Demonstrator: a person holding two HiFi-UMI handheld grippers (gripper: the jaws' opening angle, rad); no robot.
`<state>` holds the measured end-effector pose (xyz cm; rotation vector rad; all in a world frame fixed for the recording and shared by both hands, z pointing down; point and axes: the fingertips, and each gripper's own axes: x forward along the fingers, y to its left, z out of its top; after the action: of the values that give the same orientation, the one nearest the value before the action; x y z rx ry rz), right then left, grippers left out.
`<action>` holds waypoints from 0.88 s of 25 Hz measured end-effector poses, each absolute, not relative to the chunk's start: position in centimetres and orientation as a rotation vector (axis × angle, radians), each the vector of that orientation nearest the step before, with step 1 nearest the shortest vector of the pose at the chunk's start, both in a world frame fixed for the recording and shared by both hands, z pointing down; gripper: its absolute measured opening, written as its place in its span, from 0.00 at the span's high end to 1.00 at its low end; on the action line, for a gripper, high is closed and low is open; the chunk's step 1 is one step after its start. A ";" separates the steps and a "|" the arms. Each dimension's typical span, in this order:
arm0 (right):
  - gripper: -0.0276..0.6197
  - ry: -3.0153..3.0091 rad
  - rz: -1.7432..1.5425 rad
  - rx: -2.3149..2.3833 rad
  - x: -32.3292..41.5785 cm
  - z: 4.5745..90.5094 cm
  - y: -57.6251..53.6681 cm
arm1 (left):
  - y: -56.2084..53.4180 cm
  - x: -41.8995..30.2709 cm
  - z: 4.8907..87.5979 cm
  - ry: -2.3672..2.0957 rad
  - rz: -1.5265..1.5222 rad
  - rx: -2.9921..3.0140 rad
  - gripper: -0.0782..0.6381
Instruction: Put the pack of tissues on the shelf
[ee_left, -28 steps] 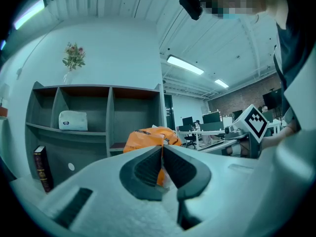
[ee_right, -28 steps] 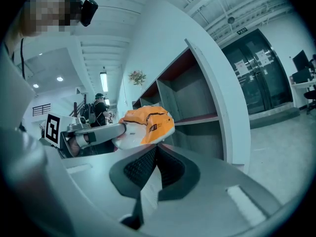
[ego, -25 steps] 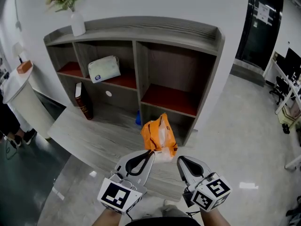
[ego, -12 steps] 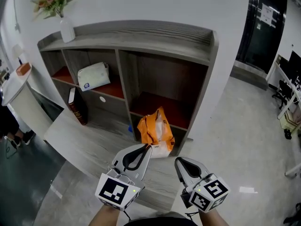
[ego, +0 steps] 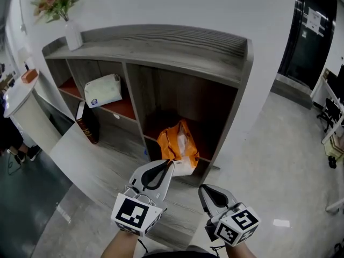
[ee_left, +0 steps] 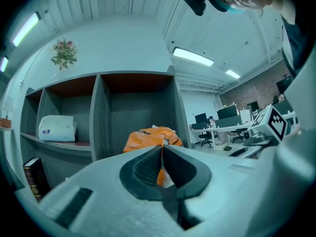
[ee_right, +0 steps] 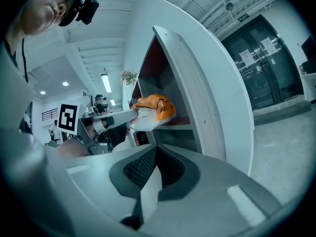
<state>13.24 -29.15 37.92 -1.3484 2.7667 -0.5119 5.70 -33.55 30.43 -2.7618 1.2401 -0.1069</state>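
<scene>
At shelf (ego: 161, 44) front | tissue pack (ego: 178, 144) pinched between left gripper (ego: 171, 164) fingers

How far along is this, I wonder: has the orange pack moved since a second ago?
Yes: the orange pack has risen toward the shelf's right compartment.

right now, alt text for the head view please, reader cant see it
Seen from above, the left gripper is shut on the edge of an orange pack of tissues, holding it in front of the right-hand compartment of a grey shelf unit. The right gripper hangs shut and empty beside it; a white pack sits in the left compartment.
</scene>
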 end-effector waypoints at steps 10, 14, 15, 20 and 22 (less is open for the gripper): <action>0.96 2.794 -0.536 -1.305 13.9 38.4 -30.6 | -36.9 6.1 30.5 1.355 -0.093 -2.721 0.88; 0.96 2.802 -0.543 -1.301 13.9 38.8 -31.1 | -38.2 6.0 30.9 1.386 -0.097 -2.702 0.88; 0.96 2.803 -0.544 -1.300 13.9 38.9 -31.2 | -38.5 6.0 31.0 1.391 -0.102 -2.698 0.88; 0.96 2.803 -0.554 -1.313 14.1 39.2 -31.4 | -39.7 5.8 31.6 1.409 -0.118 -2.684 0.88; 0.96 2.801 -0.558 -1.320 14.1 39.4 -31.4 | -40.1 5.7 31.7 1.415 -0.112 -2.687 0.88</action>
<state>14.08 -31.39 39.41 -1.3199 2.8013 -0.5582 5.71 -40.06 31.67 -2.6865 1.4148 -0.1122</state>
